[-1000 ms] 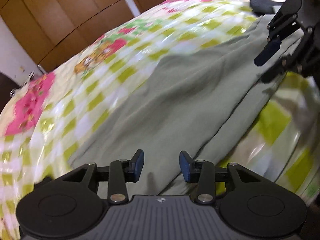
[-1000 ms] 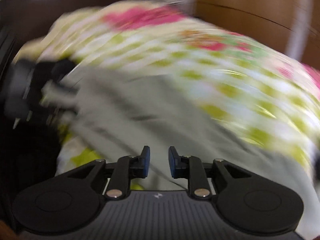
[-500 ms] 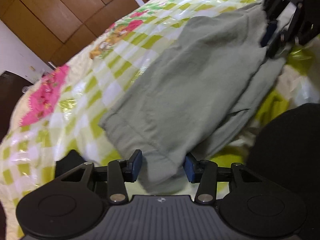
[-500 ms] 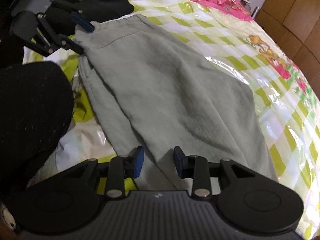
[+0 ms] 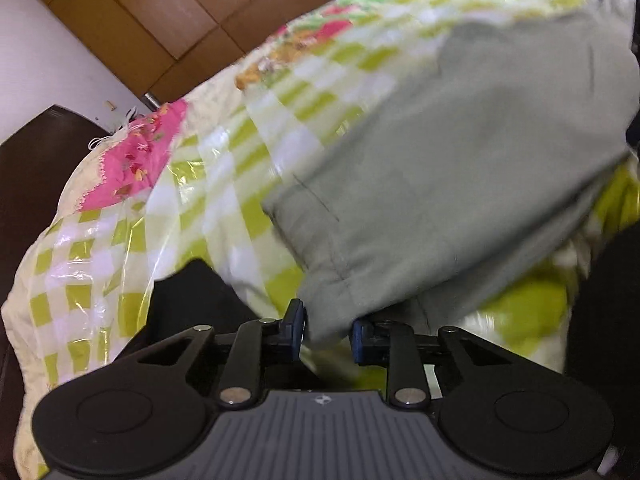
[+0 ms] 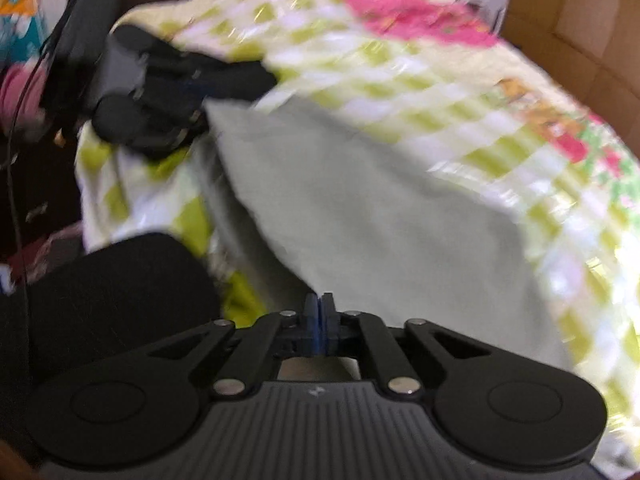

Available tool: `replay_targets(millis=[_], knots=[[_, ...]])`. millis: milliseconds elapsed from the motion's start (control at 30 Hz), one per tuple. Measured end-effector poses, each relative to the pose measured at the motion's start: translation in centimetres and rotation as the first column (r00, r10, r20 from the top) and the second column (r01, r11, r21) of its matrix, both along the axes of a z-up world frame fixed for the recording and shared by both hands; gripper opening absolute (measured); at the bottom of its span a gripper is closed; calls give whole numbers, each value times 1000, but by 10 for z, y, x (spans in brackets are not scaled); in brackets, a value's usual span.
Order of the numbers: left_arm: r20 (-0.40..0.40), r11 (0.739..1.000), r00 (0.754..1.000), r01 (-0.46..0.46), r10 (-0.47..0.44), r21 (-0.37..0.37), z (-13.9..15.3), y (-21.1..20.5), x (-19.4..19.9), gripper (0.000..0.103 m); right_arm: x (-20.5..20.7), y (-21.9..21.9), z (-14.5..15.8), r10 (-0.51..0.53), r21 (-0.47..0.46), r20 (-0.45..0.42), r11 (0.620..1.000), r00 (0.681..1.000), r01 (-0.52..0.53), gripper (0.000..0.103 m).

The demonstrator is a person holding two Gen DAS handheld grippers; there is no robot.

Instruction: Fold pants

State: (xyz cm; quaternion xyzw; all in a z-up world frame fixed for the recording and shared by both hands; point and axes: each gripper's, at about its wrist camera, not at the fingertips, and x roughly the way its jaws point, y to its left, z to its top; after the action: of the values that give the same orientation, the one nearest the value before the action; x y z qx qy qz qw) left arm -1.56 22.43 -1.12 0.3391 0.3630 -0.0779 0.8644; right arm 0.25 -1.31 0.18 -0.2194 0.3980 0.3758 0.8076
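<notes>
Grey-green pants (image 5: 460, 168) lie folded lengthwise on a bed with a green-checked, pink-flowered cover (image 5: 256, 128). My left gripper (image 5: 326, 330) has its pads on either side of the hem corner, still a little apart, with the cloth between them. In the right wrist view the pants (image 6: 360, 208) stretch away from my right gripper (image 6: 319, 320), whose pads are pressed together on the near edge of the cloth. The left gripper (image 6: 160, 92) shows there at the far end of the pants, blurred.
A wooden wardrobe (image 5: 180, 12) stands behind the bed. A dark wooden bed frame (image 5: 32, 160) is at the left. A black rounded shape (image 6: 112, 280), probably the person's knee, sits at the near bed edge. A black cloth (image 5: 192, 300) lies by the left gripper.
My right gripper has shut on the near edge of the pants. My left gripper has moved onto the hem corner and narrowed around it. Both views are blurred by motion.
</notes>
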Motion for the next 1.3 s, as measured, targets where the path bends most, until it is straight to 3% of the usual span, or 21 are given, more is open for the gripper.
replay_targets(millis=[100, 300, 367, 467, 600, 733, 867, 1000, 1100, 1167, 1300], knots=[[-5, 1000, 1000, -13, 13, 9, 7, 2, -10, 39, 3, 7, -21, 2, -18, -110, 1000, 994, -4, 13], [66, 991, 996, -48, 56, -122, 49, -2, -12, 40, 19, -47, 32, -104, 181, -145, 975, 984, 130, 17], [87, 983, 996, -7, 23, -182, 56, -20, -3, 42, 38, -70, 43, -172, 229, -127, 953, 977, 197, 25], [98, 977, 994, 75, -56, -199, 57, -56, 11, 43, 85, -102, 41, -289, 274, -117, 910, 950, 311, 26], [42, 985, 997, 64, -57, -159, 50, -63, 16, 50, 147, -127, 17, -356, 331, -185, 855, 916, 399, 29], [-41, 991, 995, -96, 92, -96, 33, -34, 11, 52, 180, -127, -6, -314, 354, -222, 856, 923, 376, 29], [-10, 975, 979, -206, 206, -85, 40, -19, -2, 53, 188, -118, -26, -258, 344, -228, 881, 939, 326, 31], [92, 965, 965, -236, 246, -111, 52, -19, -2, 58, 178, -109, -26, -155, 359, -256, 901, 954, 243, 31], [170, 969, 959, -203, 226, -143, 65, -32, 2, 59, 166, -101, -21, -88, 348, -229, 923, 969, 166, 30], [175, 965, 957, -206, 233, -162, 71, -33, 2, 62, 161, -101, -17, -99, 346, -189, 924, 977, 161, 30], [143, 957, 946, -285, 290, -58, 55, -19, -10, 65, 172, -117, -7, -176, 387, -169, 893, 970, 229, 33]])
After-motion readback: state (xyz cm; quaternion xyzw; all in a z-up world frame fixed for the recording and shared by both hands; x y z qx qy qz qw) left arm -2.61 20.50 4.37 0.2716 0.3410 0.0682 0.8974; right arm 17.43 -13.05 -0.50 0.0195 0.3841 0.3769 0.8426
